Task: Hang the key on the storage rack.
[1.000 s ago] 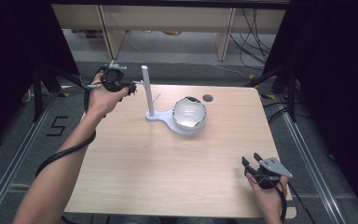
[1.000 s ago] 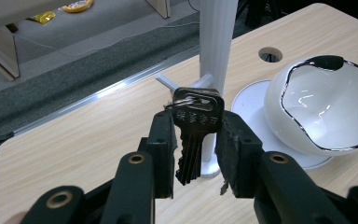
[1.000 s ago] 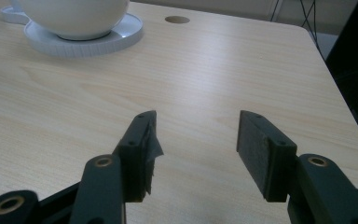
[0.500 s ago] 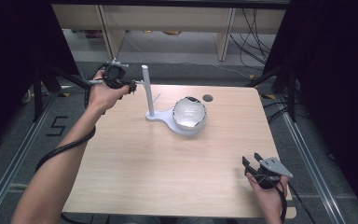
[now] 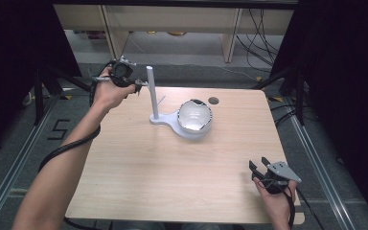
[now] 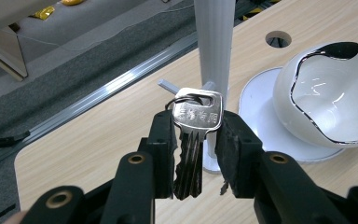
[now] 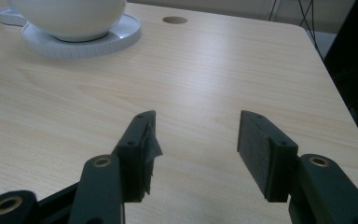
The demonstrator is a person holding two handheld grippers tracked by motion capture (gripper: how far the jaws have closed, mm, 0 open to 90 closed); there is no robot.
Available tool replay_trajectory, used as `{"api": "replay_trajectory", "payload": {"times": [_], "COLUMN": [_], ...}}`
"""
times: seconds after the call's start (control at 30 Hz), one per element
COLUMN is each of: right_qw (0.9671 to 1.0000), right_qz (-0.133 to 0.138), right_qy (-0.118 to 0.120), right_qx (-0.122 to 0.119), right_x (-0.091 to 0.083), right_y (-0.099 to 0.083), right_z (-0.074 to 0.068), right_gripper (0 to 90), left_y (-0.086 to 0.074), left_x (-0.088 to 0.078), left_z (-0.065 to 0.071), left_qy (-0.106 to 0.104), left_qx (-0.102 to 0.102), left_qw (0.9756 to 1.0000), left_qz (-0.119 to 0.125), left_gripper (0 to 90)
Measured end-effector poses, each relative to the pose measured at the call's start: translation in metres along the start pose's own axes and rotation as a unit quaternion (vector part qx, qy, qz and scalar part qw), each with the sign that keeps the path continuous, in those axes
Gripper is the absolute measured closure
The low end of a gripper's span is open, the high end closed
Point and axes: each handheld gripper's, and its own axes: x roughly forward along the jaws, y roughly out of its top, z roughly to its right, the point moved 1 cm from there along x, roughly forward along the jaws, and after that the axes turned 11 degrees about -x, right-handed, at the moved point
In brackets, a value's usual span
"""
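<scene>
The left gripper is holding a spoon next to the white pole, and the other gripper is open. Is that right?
Not quite. The left gripper holds a silver key, not a spoon, as the left gripper view shows. It is beside the white pole, and the right gripper is open.

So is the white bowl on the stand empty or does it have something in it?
Empty: the white bowl shows only a bare glossy inside, sitting on the stand's round base.

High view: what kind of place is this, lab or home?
Probably a lab or recording workstation: a bare wooden table ringed by black curtains, aluminium rails on the floor, and loose cables under a bench behind.
</scene>
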Motion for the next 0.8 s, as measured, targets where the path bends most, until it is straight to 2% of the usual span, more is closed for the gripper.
{"api": "replay_trajectory", "payload": {"times": [0.1,0.13,0.17,0.2,0.23,0.27,0.3,0.53,0.57,0.6,0.73,0.77,0.8], "right_qw": [1.0,1.0,1.0,1.0,1.0,1.0,1.0,1.0,1.0,1.0,1.0,1.0,1.0], "right_qz": [0.0,0.0,0.0,0.0,0.0,-0.001,-0.002,0.0,-0.003,-0.002,-0.003,-0.003,-0.003], "right_qy": [-0.001,-0.001,-0.001,-0.001,0.0,0.0,0.0,0.0,0.0,-0.004,-0.005,0.001,0.001], "right_qx": [-0.001,-0.001,-0.002,-0.001,-0.002,-0.003,-0.003,-0.002,0.003,-0.005,-0.006,0.004,0.004], "right_x": [0.0,0.0,0.0,0.0,0.0,0.0,0.001,0.0,0.0,0.001,0.001,0.0,0.0], "right_y": [0.0,0.0,0.0,0.0,0.0,0.0,0.0,0.0,0.0,0.0,0.0,0.0,0.0], "right_z": [0.0,0.0,0.0,0.0,0.0,0.0,0.0,0.0,0.0,0.001,0.001,0.0,0.0], "right_gripper": [47.8,47.8,47.8,47.8,47.8,47.8,47.8,47.7,47.7,47.7,47.8,47.7,47.7], "left_y": [0.002,0.002,0.004,0.005,0.005,0.005,0.006,0.013,0.014,0.015,0.017,0.018,0.018], "left_x": [-0.002,-0.002,-0.005,-0.004,-0.004,-0.002,0.0,-0.003,-0.003,-0.003,-0.002,-0.001,-0.001], "left_z": [0.0,0.0,-0.001,0.0,0.0,0.001,0.002,0.004,0.005,0.005,0.005,0.005,0.005], "left_qy": [0.004,0.004,0.012,0.018,0.018,0.027,0.032,0.033,0.033,0.033,0.032,0.033,0.033], "left_qx": [0.007,0.007,0.017,0.031,0.031,0.049,0.055,0.056,0.06,0.06,0.06,0.058,0.058], "left_qw": [1.0,1.0,0.9997,0.9994,0.9994,0.9984,0.9979,0.9979,0.9976,0.9976,0.9976,0.9978,0.9978], "left_qz": [0.003,0.003,0.009,0.001,0.001,-0.014,-0.014,-0.004,-0.004,-0.004,-0.004,-0.004,-0.004], "left_gripper": [67.6,71.0,75.1,76.3,75.7,74.0,74.0,76.9,76.9,76.8,76.6,76.6,76.7]}}
